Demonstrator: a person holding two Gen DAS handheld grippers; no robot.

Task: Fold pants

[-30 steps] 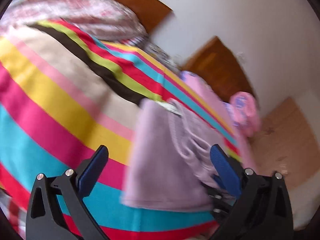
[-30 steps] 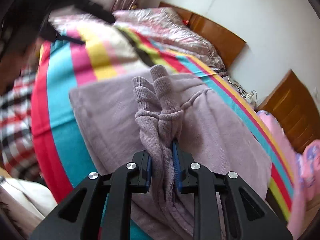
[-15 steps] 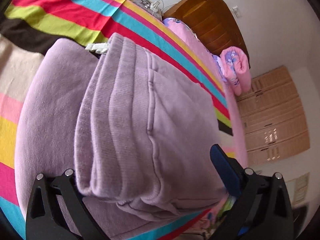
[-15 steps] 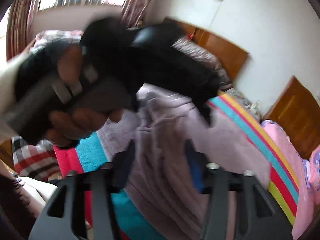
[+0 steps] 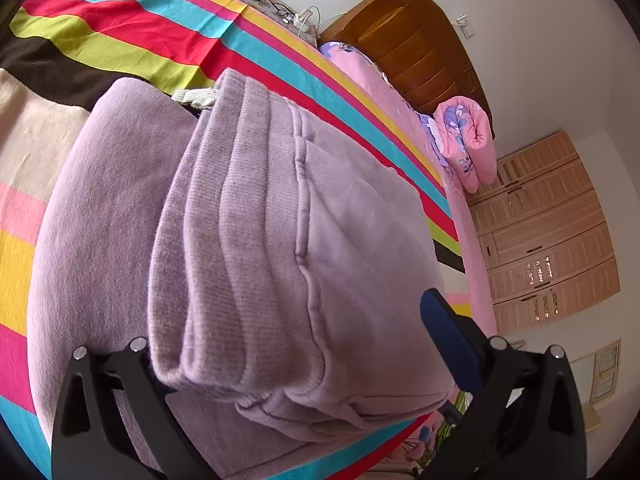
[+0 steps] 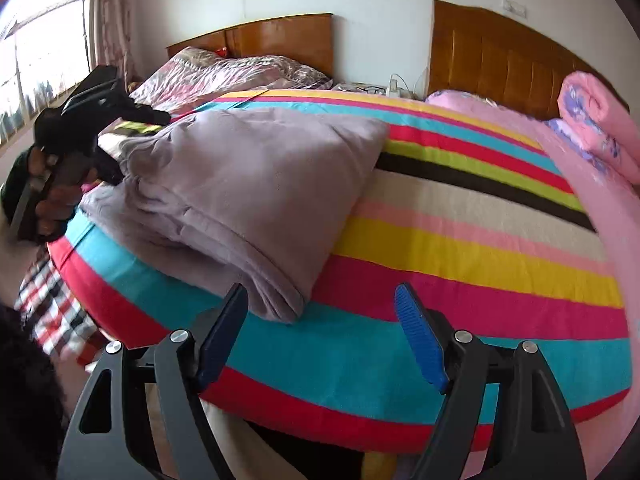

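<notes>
**Folded pants near the bed's front edge, both tools free of them**

No brand, label or writing can be read anywhere; a small pale tab [image 5: 194,97] at the waistband shows no legible text.

The lilac pants [image 6: 244,184] lie folded in a thick stack on the striped blanket [image 6: 480,240], close to the bed's front edge and toward its left corner. To the right of them the blanket is bare across to the pink rolled quilt [image 6: 596,120] by the headboard.

The right tool [image 6: 320,336] hangs just off the front edge, its jaws opening, nothing between them; the stack's lower corner lies just beyond its left finger.

The left tool [image 5: 288,344] is spread wide around the stack's near end. Its left finger is hidden behind the folded cloth, so contact there is unclear; the blue right pad [image 5: 448,340] stands apart from the fabric. In the right wrist view a hand [image 6: 52,204] holds this tool at the stack's far left end.
</notes>
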